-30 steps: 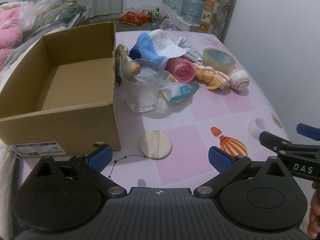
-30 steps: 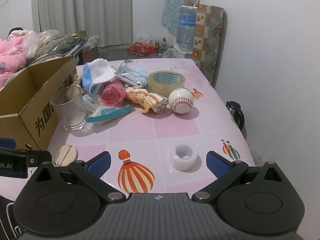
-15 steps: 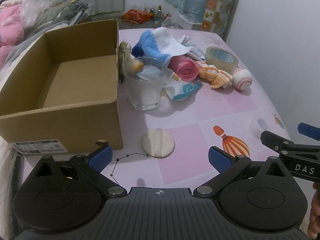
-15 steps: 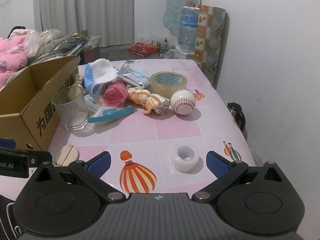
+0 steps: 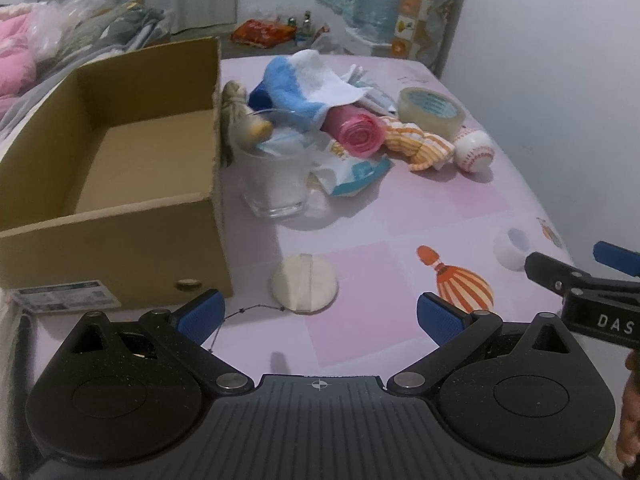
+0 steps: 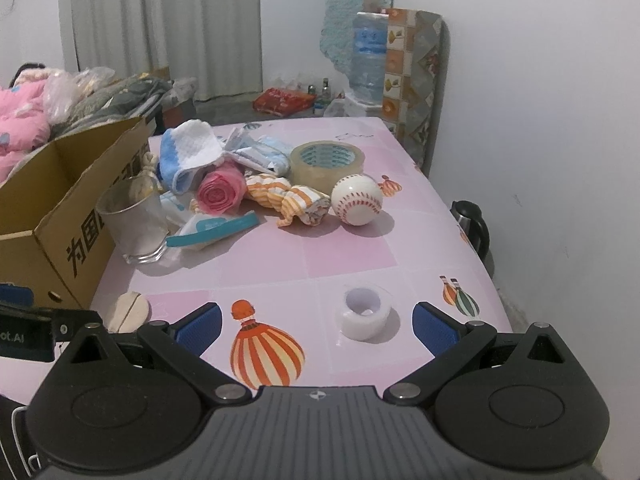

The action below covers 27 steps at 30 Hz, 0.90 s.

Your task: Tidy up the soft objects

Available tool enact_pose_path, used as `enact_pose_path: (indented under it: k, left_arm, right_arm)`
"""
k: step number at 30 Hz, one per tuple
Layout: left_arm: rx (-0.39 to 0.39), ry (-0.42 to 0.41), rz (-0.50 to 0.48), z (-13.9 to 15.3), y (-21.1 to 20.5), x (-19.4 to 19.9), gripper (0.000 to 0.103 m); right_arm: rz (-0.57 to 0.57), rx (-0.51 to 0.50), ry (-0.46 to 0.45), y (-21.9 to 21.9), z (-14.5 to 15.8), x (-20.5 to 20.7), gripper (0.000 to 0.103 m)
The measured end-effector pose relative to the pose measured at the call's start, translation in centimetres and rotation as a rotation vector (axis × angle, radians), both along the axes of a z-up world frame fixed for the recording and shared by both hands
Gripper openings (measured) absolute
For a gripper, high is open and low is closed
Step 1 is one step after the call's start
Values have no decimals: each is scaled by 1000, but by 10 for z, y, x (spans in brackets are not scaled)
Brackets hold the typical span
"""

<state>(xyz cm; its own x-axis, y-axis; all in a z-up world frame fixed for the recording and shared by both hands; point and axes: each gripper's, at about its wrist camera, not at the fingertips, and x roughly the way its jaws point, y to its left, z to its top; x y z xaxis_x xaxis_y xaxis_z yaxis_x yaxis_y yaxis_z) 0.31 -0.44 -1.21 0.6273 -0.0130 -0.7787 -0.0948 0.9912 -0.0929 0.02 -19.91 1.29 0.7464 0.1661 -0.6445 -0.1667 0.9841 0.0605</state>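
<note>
Soft objects waiting beside the open box

Cloths, a blue-white towel [image 6: 188, 148] and a striped cloth [image 6: 290, 200], are lying heaped mid-table beside the cardboard box [image 5: 120, 184]. Left gripper [image 5: 318, 316] and right gripper [image 6: 316, 322] are hovering with jaws apart, gripping nothing.

The left gripper [image 5: 318, 316] hangs over the pink checked table [image 5: 460, 208], its blue-padded jaws wide apart with nothing between them. Just ahead of it lies a round cream cloth pad [image 5: 305, 289]. Ahead to its left stands an open brown cardboard box [image 5: 120, 216], showing only its bare floor. Straight ahead, beyond the pad, stands a clear glass tumbler [image 5: 276, 184]; past that a blue-and-white towel [image 5: 308, 88], a rolled pink cloth [image 5: 354, 133] and an orange-striped cloth [image 5: 420, 146] lie heaped. A white baseball [image 5: 474, 149] sits ahead to the right.
</note>
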Motion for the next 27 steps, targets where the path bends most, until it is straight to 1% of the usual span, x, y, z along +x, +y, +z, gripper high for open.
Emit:
enact_pose_path:
  k: [3,5,10,12,15,17,19,20,22,24,26,27]
  left_arm:
    - [-4,-18,-20,-1,-3,-1,103]
    - [-11,-32,-32,-3,-4,-2,103]
    - [-50,-93,-60,-5,-1,-8,103]
    - [-62,-113,-70,-5,1,-9,102]
    - [-46,-137,-88,-6,0,-9,99]
    - [-25,-142,-107,-6,-2,-8,94]
    - [-9,-140,-133,-7,-5,-7,92]
    - [-5,-133,-146,-8,-5,-7,85]
    - [0,-118,-170,-12,-7,-5,75]
    - [7,-96,-196,-15,-10,-1,72]
    - [16,-76,-215,-19,-13,3,67]
    - [22,-70,-222,-20,-14,4,66]
  right_arm:
    - [-15,21,-42,-12,-8,-1,83]
    - [-27,31,-51,-20,-15,4,83]
    - [-47,98,-26,-41,-35,27,83]
    - [-53,108,-14,-45,-43,36,82]
    - [-42,114,13,-46,-55,47,79]
    - [-34,124,36,-47,-62,53,76]
    - [-28,142,50,-48,-67,57,76]
    - [-24,153,51,-50,-70,58,74]
    - [-9,171,42,-51,-72,59,74]
    - [3,181,38,-51,-75,60,74]
    - [20,193,29,-50,-77,61,74]
    - [31,196,28,-49,-77,62,73]
